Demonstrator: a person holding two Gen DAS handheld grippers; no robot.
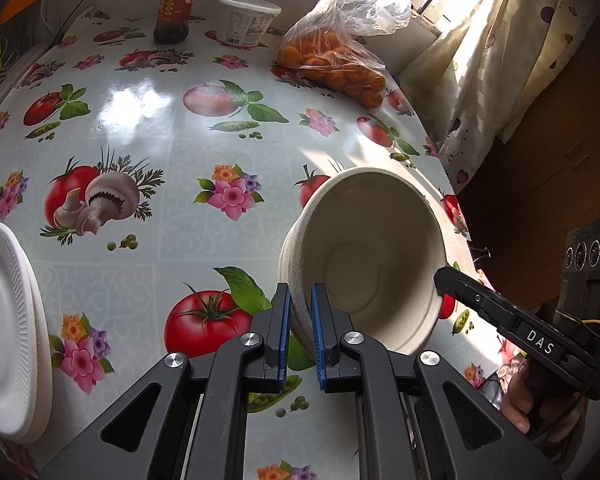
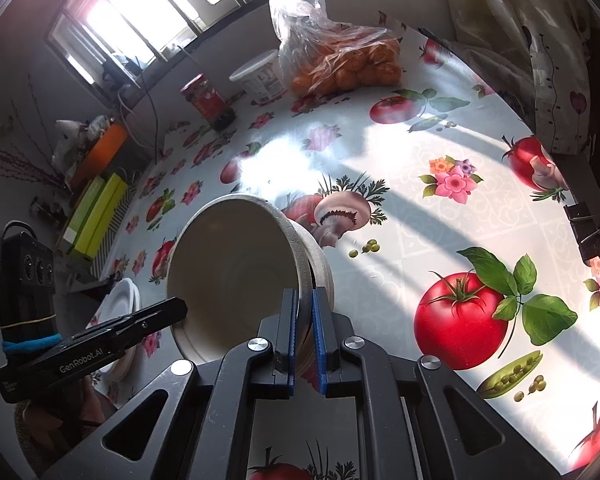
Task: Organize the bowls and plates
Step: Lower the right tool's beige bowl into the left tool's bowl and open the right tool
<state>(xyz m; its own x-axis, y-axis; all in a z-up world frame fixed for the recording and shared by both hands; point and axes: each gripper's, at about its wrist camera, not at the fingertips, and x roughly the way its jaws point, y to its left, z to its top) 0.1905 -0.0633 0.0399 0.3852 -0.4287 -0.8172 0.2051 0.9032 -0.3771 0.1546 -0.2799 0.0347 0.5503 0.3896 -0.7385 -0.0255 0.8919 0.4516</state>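
A stack of nested beige paper bowls (image 1: pixel 372 256) is tilted above the table, held from both sides. My left gripper (image 1: pixel 301 308) is shut on the bowls' near-left rim. My right gripper (image 2: pixel 305 312) is shut on the opposite rim of the same bowls (image 2: pixel 236 272); it shows at the right of the left wrist view (image 1: pixel 444 276). The left gripper shows at the left of the right wrist view (image 2: pixel 180 308). A stack of white foam plates (image 1: pixel 4 320) lies at the table's left edge, also visible in the right wrist view (image 2: pixel 120 304).
The table carries a fruit-and-flower oilcloth (image 1: pixel 188 152). At its far side stand a dark sauce jar (image 1: pixel 176 8), a white tub (image 1: pixel 246 20) and a plastic bag of oranges (image 1: pixel 332 60). A curtain (image 1: pixel 500 60) hangs at the right. A binder clip (image 2: pixel 592 228) grips the table edge.
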